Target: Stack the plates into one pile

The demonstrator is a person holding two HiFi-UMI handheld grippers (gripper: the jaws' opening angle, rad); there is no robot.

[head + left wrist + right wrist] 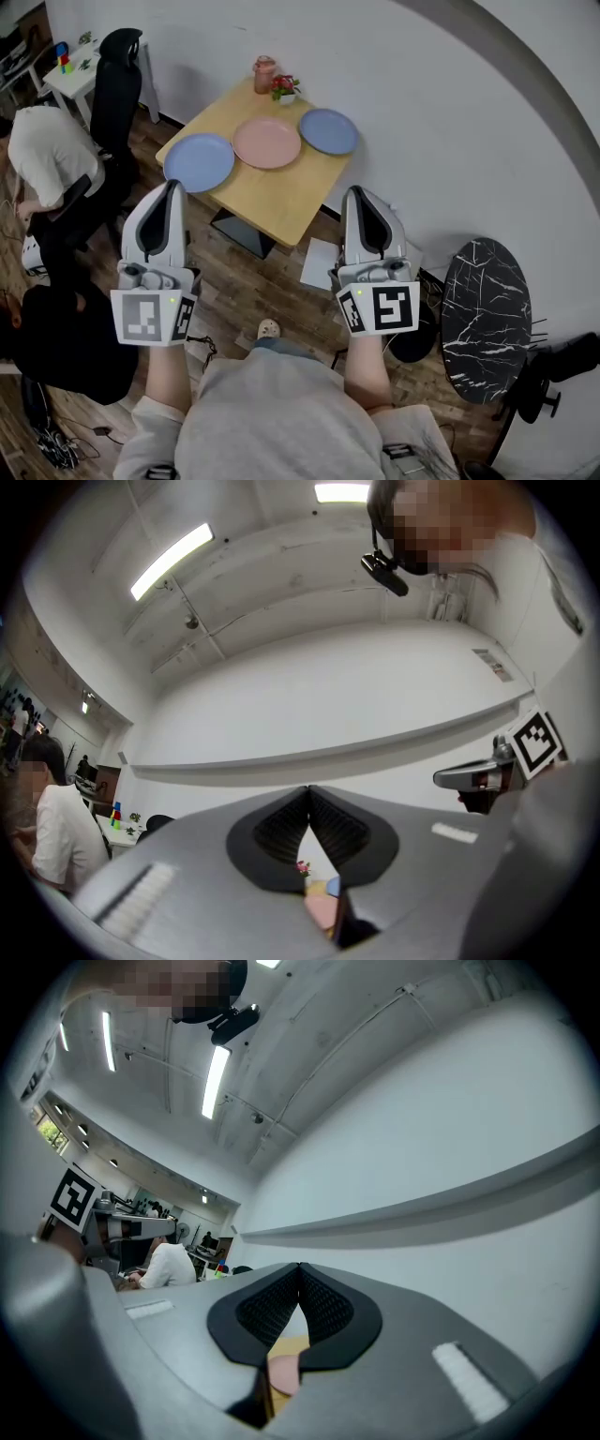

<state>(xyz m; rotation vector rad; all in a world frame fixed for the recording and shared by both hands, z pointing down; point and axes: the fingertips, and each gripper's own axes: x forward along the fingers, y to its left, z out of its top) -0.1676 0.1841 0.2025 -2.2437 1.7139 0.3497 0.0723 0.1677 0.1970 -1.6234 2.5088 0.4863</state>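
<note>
Three plates are laid flat, faces up, on the wooden table (281, 202): left blue plate (198, 161), pink plate (267, 142), right blue plate (328, 130). One row is formed, slanting near-left to far-right, rims just beside each other, none stacked. Left gripper (172, 186) and right gripper (356, 193) are held side by side on outstretched forearms, short of the table, noses pointed at it. Both pairs of jaws are pressed together, nothing between.

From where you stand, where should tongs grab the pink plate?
Probably the pink plate by its near rim, from our side. It lies flat, so only its rim can be pinched; the left blue plate and right blue plate flank it.
</note>
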